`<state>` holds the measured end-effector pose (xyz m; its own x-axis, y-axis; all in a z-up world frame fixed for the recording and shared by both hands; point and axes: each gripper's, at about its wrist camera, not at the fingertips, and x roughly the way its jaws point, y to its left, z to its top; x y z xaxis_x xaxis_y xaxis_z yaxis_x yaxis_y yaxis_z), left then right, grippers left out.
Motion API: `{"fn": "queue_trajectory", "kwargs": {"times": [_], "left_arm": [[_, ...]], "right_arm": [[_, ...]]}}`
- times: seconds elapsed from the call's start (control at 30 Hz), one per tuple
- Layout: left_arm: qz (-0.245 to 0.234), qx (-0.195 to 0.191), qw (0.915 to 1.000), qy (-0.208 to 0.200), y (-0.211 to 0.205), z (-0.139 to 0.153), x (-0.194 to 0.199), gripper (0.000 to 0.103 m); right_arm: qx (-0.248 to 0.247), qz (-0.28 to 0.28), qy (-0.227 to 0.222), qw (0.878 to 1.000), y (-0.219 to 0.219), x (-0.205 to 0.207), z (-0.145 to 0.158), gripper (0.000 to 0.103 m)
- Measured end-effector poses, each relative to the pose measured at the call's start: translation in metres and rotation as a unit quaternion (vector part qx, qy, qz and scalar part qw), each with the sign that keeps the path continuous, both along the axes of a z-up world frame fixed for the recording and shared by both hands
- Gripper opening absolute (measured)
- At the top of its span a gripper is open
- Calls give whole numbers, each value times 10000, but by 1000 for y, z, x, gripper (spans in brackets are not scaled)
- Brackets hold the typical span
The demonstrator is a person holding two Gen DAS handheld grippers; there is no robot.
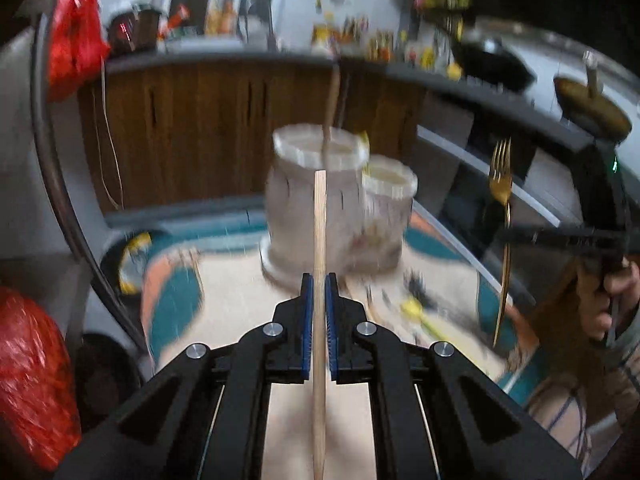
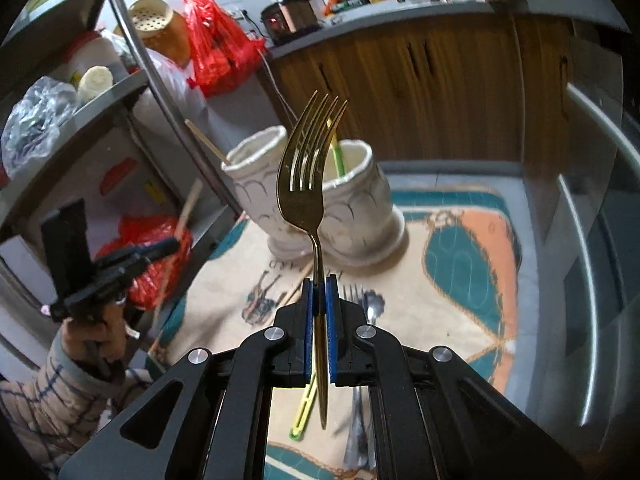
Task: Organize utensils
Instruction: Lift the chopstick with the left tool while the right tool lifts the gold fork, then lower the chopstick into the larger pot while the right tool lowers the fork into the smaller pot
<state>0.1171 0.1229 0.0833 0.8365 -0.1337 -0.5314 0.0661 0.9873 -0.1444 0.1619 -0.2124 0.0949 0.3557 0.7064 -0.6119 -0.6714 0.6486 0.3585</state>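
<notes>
A: Between your left gripper's blue ribbed pads, what have you got?

B: A wooden chopstick, thin and pale, clamped upright; its lower end runs out of the left wrist view. Your right gripper is clamped the same way on a gold fork, smooth polished metal, tines up, handle hanging below the pads.

A: Below the fork?

B: On the patterned mat (cream, teal and orange, flat weave) lie a yellow-green slotted utensil, a silver fork and a silver spoon. Your gripper body hides most of both silver pieces.

A: Farther out?

B: Two white ceramic holders, rounded with a scalloped relief, stand touching on the mat. The left holder has one wooden stick leaning out of it; the right holder has a green-yellow utensil, partly behind the fork's tines. From the left wrist both holders are motion-blurred and their contents hard to make out.

A: Beyond that?

B: Brown wood-grain cabinets, and red plastic bags by a metal shelf.
</notes>
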Motion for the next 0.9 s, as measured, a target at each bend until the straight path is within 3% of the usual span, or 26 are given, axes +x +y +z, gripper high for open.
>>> {"fn": "queue_trajectory", "kwargs": {"times": [0.3,0.43,0.67,0.9], "left_arm": [[191,-567,9907,-1222,15,66,25,6],[285,-921,9838,-1515,26,83,49,6],[325,-1668,9644,-2027,45,90,89,6],[368,-1589,9561,-2436,48,84,127,6]], "right_arm": [[198,-155,-550,9982,7,13,36,7],[471,-189,-762,9958,12,25,54,7],[717,-188,-1018,9920,32,45,73,7],[685,-190,-1164,9907,56,71,76,7]]}}
